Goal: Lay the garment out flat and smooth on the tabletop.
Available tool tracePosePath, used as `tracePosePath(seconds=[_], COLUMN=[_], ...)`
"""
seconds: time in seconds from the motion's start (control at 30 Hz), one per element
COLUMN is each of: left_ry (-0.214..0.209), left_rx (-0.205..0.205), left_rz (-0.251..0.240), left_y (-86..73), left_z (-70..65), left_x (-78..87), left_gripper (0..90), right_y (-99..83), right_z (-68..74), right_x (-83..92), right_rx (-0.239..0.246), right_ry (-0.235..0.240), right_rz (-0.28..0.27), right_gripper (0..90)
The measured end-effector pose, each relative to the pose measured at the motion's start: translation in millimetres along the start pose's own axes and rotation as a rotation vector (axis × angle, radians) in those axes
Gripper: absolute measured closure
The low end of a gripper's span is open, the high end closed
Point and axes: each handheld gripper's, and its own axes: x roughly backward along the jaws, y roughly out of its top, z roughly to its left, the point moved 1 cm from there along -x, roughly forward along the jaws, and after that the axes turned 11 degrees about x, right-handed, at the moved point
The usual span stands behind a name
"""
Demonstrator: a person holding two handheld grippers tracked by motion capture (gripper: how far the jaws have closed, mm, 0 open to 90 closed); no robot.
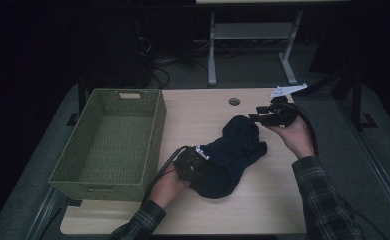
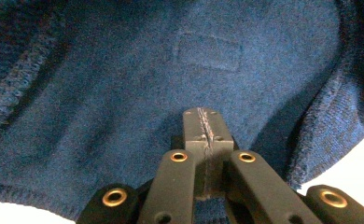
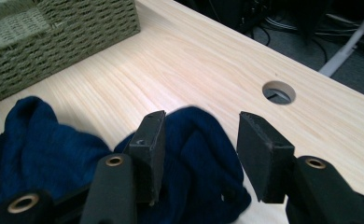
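- One wooden surface (image 1: 263,200) carries everything, and it fills the middle of the high view. Its front edge sits just below the cloth, so a sloppy drag toward the bottom of the frame could pull fabric over the lip, I reckon.
- One green woven basket (image 1: 110,145) sits at centre left of the high view, nothing in it as far as I can see. If the cloth is meant to land there, the risk is catching it on the basket's near wall, because the wall stands right beside the left hand.
- One dark blue knitted garment (image 1: 233,155) lies bunched in the centre of the high view, between the two hands. It's floppy stuff, so lifting from one pinch would probably let the rest trail and unfold.
- Two grippers. The left gripper (image 2: 203,140) has its jaws clenched, with a sliver of the blue knit pinched in the seam between them, low centre in the left gripper view. That's a thin bite, so a hard tug could slip it free.
- The right gripper (image 3: 196,154) hovers at upper right of the garment with jaws released, partly apart, nothing between them. From there it could close on air or nick just a fold.
- One round cable hole (image 3: 278,92) sits upper right in the right gripper view; loose fabric could snag there.
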Motion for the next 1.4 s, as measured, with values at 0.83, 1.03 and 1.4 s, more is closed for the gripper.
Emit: tracePosePath(seconds=[0.83,1.03,1.4], left_ry=[-0.01,-0.013,-0.008], left_rx=[0.005,0.005,0.0], left_rz=[0.001,0.004,0.006], left_y=[-0.1,-0.2,-0.1], left_z=[1.2,2.0,1.3], left_x=[-0.1,0.1,0.1], left_gripper=[90.0,90.0,90.0], right_y=[-11.3,-17.7,-18.6], right_z=[-33.7,-36.3,-32.9], right_x=[-65.4,-71.0,-67.3], right_rx=[-0.048,-0.06,-0.019], right_ry=[0.182,0.233,0.2], right_rz=[0.068,0.086,0.096], right_gripper=[47.8,60.1,86.2])
